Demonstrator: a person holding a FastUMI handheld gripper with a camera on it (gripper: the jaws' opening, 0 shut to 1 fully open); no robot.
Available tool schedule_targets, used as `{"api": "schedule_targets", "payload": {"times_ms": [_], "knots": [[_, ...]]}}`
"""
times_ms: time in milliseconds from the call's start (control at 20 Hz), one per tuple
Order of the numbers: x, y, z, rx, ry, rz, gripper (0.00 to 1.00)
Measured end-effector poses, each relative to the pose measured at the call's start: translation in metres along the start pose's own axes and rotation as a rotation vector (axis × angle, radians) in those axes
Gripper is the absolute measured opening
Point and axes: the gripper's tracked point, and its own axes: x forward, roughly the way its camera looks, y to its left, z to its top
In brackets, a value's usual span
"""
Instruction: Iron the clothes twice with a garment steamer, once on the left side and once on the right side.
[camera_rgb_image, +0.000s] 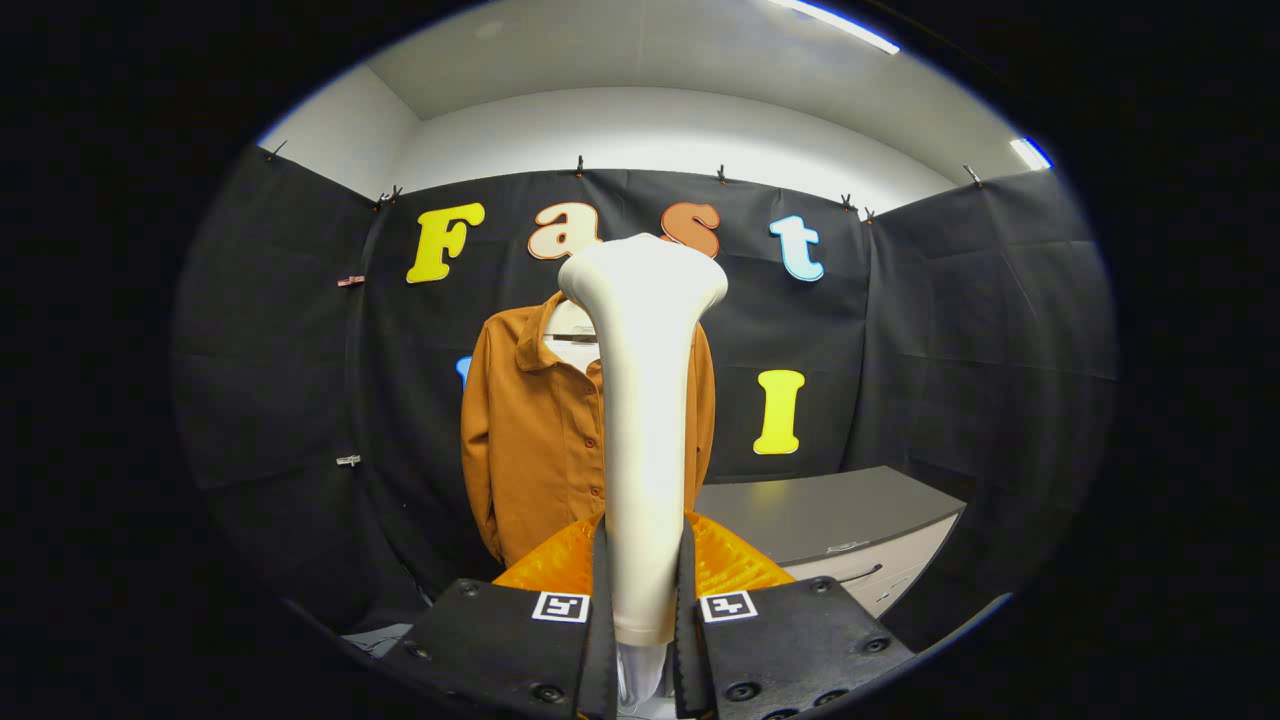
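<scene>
I have the steamer (645, 400) clamped in the gripper (642, 600): both fingers are drawn in close, with only the width of the handle between them, and each presses on a side of the white handle. The steamer stands upright from between the fingers, and its handle widens at the top into a broad, rounded head.

Taking the steamer as my landmark, the shirt (535, 440) hangs straight beyond it, against the black cloth wall. It is a rust-brown, long-sleeved shirt with a collar and a row of buttons down the front, hung on a pale hanger (570, 325) that peeks out at the neck. The steamer covers the shirt's middle and much of one half; the other half, with its sleeve, shows clear beside the handle. I cannot tell how near the steamer's head is to the cloth of the shirt.

Behind the steamer's lower part, just past the fingers, sits a ribbed orange piece (560, 565). Off to the other side of the steamer from the visible sleeve stands a grey cabinet (830, 520) with a drawer handle on its front.
</scene>
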Motion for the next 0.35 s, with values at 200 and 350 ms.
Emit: {"api": "schedule_targets", "payload": {"times_ms": [200,350], "knots": [[0.0024,-0.0010,-0.0016,0.004,0.004,-0.007,0.26],[0.0028,0.0002,-0.0028,0.000,0.005,-0.006,0.26]]}}
